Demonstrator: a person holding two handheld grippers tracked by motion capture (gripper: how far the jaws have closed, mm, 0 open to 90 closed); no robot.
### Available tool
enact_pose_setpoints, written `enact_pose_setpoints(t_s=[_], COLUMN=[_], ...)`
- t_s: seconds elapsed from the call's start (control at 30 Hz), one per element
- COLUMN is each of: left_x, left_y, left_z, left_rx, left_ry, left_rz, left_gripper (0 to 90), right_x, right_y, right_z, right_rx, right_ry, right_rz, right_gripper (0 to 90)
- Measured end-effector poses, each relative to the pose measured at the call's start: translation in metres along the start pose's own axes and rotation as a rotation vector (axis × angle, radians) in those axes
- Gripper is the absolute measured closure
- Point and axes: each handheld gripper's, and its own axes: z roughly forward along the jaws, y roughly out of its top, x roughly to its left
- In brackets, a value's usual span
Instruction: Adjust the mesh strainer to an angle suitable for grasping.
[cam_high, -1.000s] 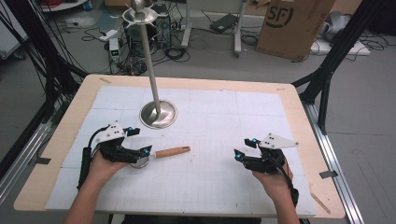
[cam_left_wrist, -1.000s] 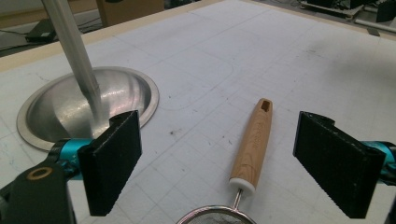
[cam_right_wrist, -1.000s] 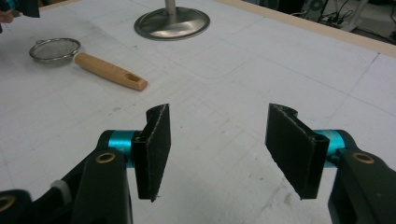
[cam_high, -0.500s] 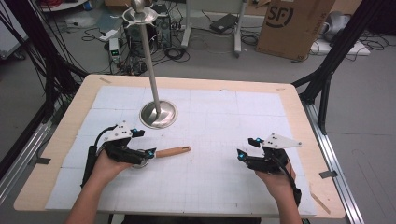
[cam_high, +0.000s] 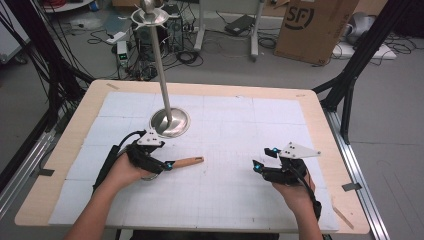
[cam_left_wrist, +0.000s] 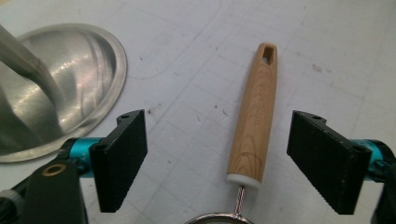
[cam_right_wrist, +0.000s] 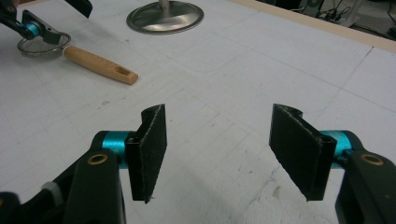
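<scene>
A small wire strainer with a wooden handle lies on the white mat in front of a metal stand's round base. My left gripper hovers over the strainer's ring end. In the left gripper view the handle lies between the pads with a gap on both sides, and the ring peeks in at the bottom edge. Its jaws have just been closing but stand open. My right gripper rests at the right, open over bare mat, having opened slightly.
The stand's thin pole rises from its base to a dish at the top. The wooden table edge frames the mat. Beyond the table are cables, a cardboard box and black frame legs.
The left hand has slid to the right along the strainer, closer to the wooden handle, and its jaws have narrowed a little. The right hand has stayed put.
</scene>
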Motion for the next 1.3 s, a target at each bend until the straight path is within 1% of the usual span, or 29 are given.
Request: enact_pose_setpoints(t_s=[0.03,0.1,0.13,0.23,0.27,0.33,0.5,0.57,0.6,0.63,0.73,0.77,0.87,0.97,1.0,1.07,1.13,1.17,1.27,1.3], left_x=[0.000,-0.001,-0.001,-0.003,-0.003,-0.005,-0.008,-0.008,-0.007,-0.007,-0.006,-0.006,-0.008,-0.007,-0.008,-0.008,-0.009,-0.009,-0.009,-0.009], left_y=[0.000,0.001,0.001,0.001,0.002,0.003,0.006,0.006,0.006,0.006,0.005,0.005,0.004,0.005,0.005,0.006,0.007,0.007,0.007,0.008], left_z=[0.001,0.004,0.004,0.008,0.009,0.012,0.016,0.017,0.017,0.016,0.016,0.016,0.019,0.020,0.020,0.020,0.020,0.020,0.020,0.020], left_rx=[0.020,0.054,0.062,0.087,0.104,0.131,0.172,0.184,0.189,0.190,0.204,0.210,0.237,0.241,0.240,0.248,0.249,0.250,0.253,0.256], left_ry=[-0.012,-0.030,-0.032,-0.034,-0.035,-0.035,-0.057,-0.056,-0.056,-0.054,-0.065,-0.068,-0.077,-0.079,-0.080,-0.078,-0.066,-0.062,-0.062,-0.062], left_rz=[0.017,0.029,0.029,0.041,0.045,0.067,0.097,0.091,0.096,0.085,0.078,0.084,0.085,0.089,0.082,0.088,0.083,0.070,0.074,0.069], left_gripper=[25.2,29.4,31.0,35.8,37.1,39.7,48.4,49.6,50.2,51.8,56.3,57.6,60.9,63.9,64.1,65.1,67.0,67.5,67.6,67.5], right_x=[0.000,0.000,-0.001,0.000,0.000,-0.001,-0.001,-0.001,0.000,0.000,-0.001,0.000,0.000,0.000,-0.001,0.000,0.000,0.000,-0.001,-0.001], right_y=[0.000,0.000,0.000,0.000,-0.001,-0.001,-0.001,-0.001,-0.001,-0.001,-0.002,-0.002,-0.002,-0.002,-0.002,-0.002,-0.002,-0.002,-0.002,-0.002], right_z=[0.000,0.000,0.000,0.001,0.001,0.002,0.002,0.002,0.002,0.002,0.003,0.003,0.003,0.003,0.003,0.003,0.003,0.003,0.003,0.003], right_rx=[0.003,0.001,-0.001,0.006,0.006,0.008,0.006,0.005,0.005,0.007,0.011,0.015,0.018,0.017,0.015,0.017,0.017,0.017,0.014,0.013], right_ry=[-0.001,-0.001,-0.002,0.002,0.001,0.001,0.003,0.004,0.004,0.006,0.005,0.007,0.009,0.009,0.007,0.010,0.009,0.010,0.009,0.008], right_rz=[0.010,0.006,0.000,0.008,0.006,0.003,0.003,0.004,0.008,0.011,0.008,0.009,0.014,0.017,0.014,0.016,0.015,0.016,0.015,0.015], right_gripper=[36.3,36.3,36.3,36.3,36.3,36.3,36.3,36.3,36.3,36.3,36.3,36.3,36.3,36.3,36.3,36.3,36.3,36.3,36.3,36.3])
